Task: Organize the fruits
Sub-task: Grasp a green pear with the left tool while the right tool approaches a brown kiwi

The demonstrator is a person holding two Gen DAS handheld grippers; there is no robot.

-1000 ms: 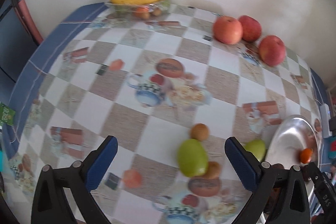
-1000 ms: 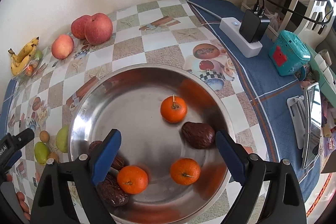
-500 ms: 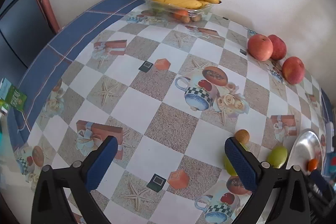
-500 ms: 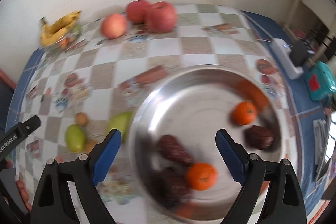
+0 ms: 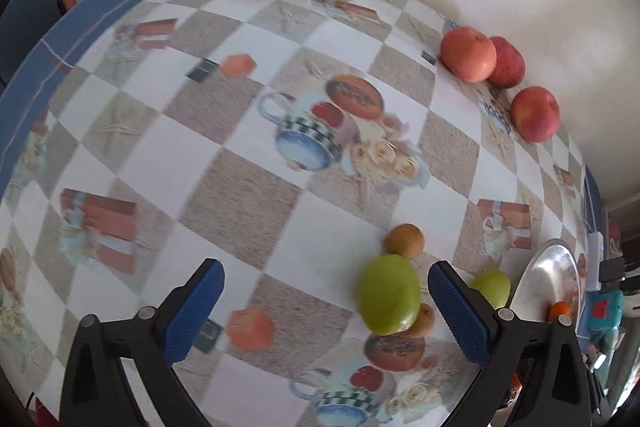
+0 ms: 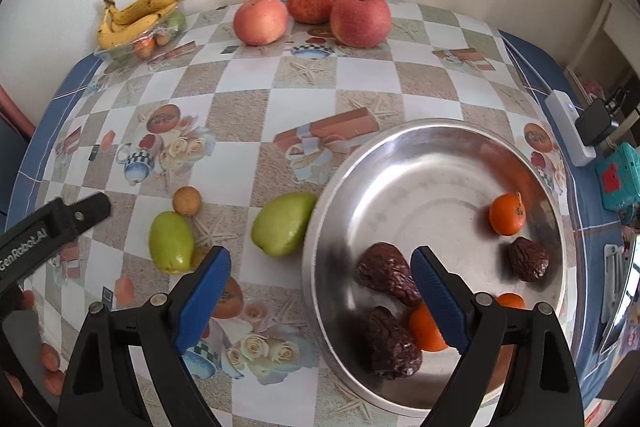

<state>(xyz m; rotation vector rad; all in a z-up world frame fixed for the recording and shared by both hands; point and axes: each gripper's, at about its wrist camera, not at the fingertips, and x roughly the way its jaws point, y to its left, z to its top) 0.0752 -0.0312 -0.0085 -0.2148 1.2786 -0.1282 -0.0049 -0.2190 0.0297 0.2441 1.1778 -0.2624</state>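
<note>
I hold one hand-held gripper in each hand, and both point steeply down at the surface. The left hand-held gripper is open and empty; the right hand-held gripper is open wide and empty too.

The relation that matters, I think, is this one: the green fruit lies on the surface between the left fingers, close to the right finger and well apart from the left one. Its long axis runs almost along my pointing direction, so the jaws would close across its short side. The left hand is the nearer one to it. The second green fruit lies just beside the rim of the metal bowl, maybe touching it, and it sits ahead of my right gripper, between its fingers.

I count two green fruits and two small brown round fruits beside the first one; the second is half hidden under it. Three red apples stand by the wall and one bunch of bananas lies on a clear container. In the bowl I see three dark wrinkled fruits and three small oranges, one partly hidden by my finger.
</note>
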